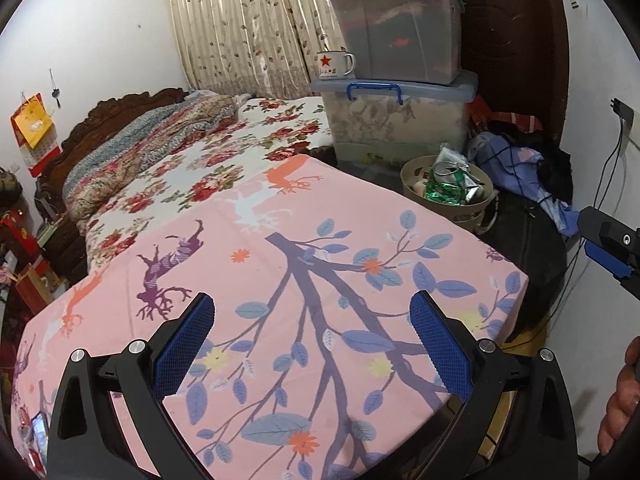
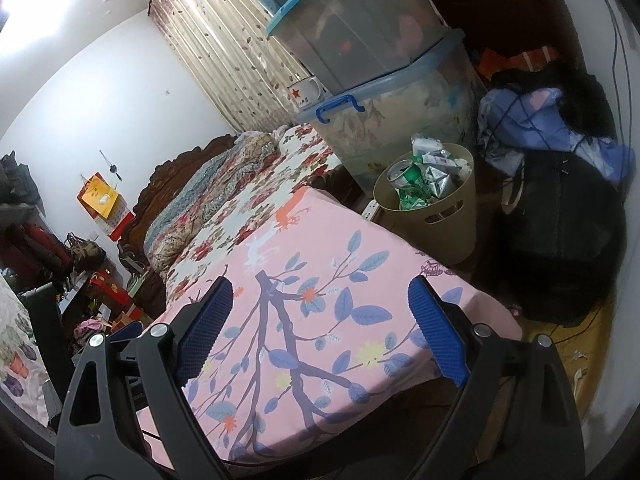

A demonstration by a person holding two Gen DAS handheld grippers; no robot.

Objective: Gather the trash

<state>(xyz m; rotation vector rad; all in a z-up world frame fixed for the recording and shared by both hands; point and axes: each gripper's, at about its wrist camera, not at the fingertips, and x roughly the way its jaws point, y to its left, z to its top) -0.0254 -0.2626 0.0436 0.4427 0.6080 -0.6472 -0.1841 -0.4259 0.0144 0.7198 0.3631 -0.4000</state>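
Both views are evenly lit indoors. A blown-out glare is seen at the right wrist view's top left corner. Straight lines are bent by fisheye distortion, and the edges are darkened and slightly blurred.

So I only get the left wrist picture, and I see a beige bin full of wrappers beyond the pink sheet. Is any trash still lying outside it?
Observer: Yes. The right wrist view shows small pale scraps on the bare floor, to the right of the pink sheet.
Operator: Is that bin a shallow bowl?
Observer: No. The bin is a deep tub standing on the floor, with slot handles cut in its side.
Operator: Is the right hand-held gripper carrying anything?
Observer: No. The right hand-held gripper is open and empty above the sheet.
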